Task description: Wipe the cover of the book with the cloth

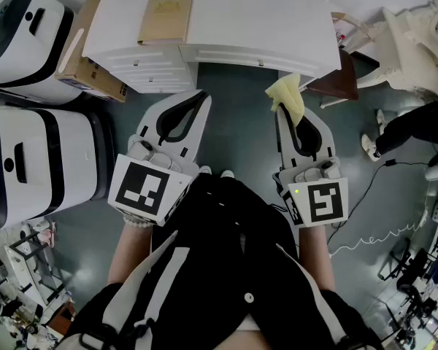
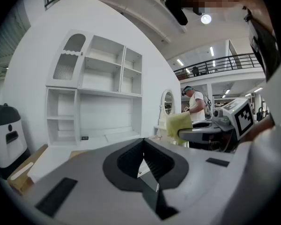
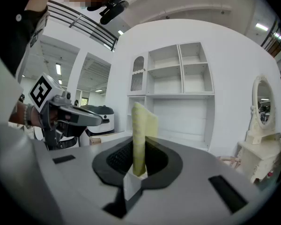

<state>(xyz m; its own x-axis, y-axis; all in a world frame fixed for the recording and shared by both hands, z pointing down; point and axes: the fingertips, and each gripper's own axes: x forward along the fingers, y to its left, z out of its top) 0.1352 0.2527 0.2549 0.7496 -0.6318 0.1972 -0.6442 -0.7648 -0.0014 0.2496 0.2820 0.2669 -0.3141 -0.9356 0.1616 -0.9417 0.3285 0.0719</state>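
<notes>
yellow cloth (image 1: 290, 98) — base hidden inside right gripper (image 1: 282, 115).

Left tool (image 1: 202, 95) closed empty, right tool (image 1: 285, 115) clamped.

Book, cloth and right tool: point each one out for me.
book (image 1: 165, 17), head view, middle of its tan cover.
cloth (image 3: 140, 132), right gripper view, upright yellow fold.
right tool (image 1: 286, 114), head view, between its fingertips, shut on the cloth.
</notes>
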